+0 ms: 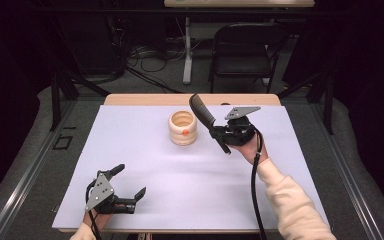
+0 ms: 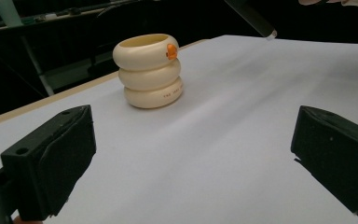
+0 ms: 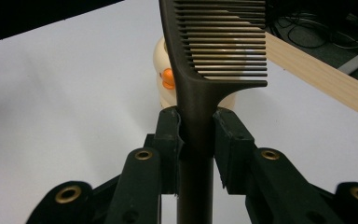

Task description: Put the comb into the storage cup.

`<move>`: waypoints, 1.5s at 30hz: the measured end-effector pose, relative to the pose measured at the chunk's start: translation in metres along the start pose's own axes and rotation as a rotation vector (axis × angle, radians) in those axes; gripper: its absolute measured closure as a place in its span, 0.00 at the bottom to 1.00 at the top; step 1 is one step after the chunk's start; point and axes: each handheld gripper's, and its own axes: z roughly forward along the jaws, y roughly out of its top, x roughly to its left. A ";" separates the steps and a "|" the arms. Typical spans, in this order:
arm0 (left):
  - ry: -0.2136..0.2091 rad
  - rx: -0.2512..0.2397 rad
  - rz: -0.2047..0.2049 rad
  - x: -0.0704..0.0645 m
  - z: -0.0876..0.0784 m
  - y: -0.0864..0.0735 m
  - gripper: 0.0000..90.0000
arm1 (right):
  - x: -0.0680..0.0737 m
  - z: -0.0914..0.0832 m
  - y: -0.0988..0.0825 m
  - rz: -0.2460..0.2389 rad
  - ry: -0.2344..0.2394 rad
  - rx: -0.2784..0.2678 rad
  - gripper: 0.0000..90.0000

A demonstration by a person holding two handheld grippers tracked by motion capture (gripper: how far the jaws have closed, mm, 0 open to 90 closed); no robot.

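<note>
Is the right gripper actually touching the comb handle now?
Touching. In the right gripper view, the right gripper has both black pads pressed against the dark comb handle, with no gap on either side.

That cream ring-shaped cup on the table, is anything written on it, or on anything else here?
"THE ...": small dark print on the bottom ring of the cup, seen in the left gripper view; after that first word, which I read only tentatively, the letters are too small and blurred to make out.
The comb carries no lettering that I can see.
No other words, numbers or signs can be read.

Cream ringed holder [image 2: 149, 70] stands beyond parted jaws
</note>
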 end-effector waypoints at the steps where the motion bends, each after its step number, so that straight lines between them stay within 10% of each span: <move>1: 0.000 -0.001 0.001 0.000 0.000 0.000 0.00 | 0.000 0.001 0.001 -0.003 0.002 -0.001 0.81; 45: -0.004 -0.002 -0.001 0.000 0.001 0.000 0.00 | 0.005 0.012 0.040 -0.020 0.007 -0.088 0.80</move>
